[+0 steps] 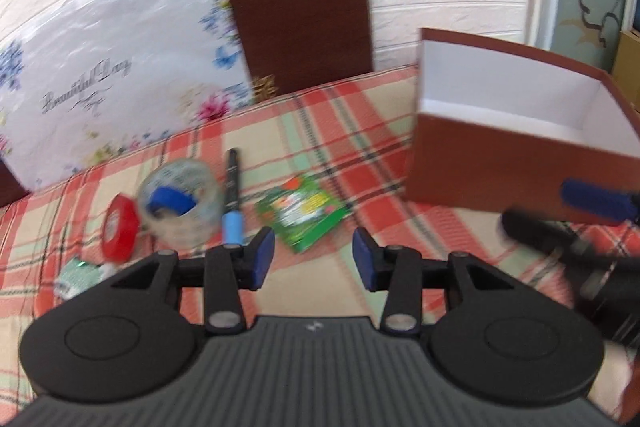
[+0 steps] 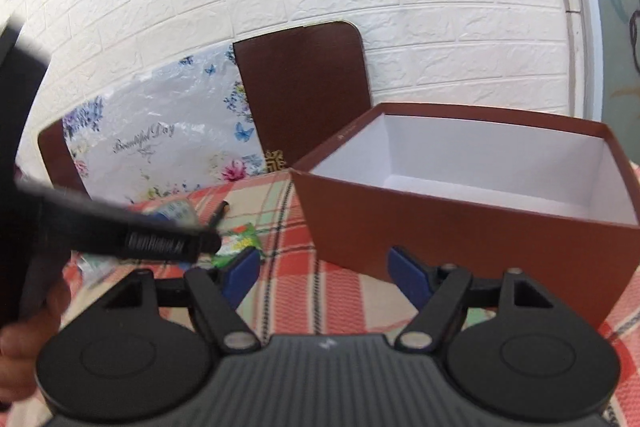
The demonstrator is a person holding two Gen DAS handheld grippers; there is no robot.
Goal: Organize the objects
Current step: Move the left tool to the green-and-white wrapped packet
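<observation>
In the left wrist view, the left gripper (image 1: 313,254) fills the lower frame, its jaws apart with nothing between them. Just above it on the plaid-covered desk (image 1: 372,131) lie a green packet (image 1: 303,213), a black marker with a blue cap (image 1: 232,195), a clear tape roll (image 1: 180,201) and a red tape roll (image 1: 119,227), all left of centre. The brown box (image 1: 516,131) stands open at the right.

In the right wrist view, the right gripper (image 2: 323,279) sits low in the frame, jaws wide apart and empty, beside the box's near wall. The box interior shown looks bare, so I judge the sorting barely begun: every item visible remains outside.
</observation>
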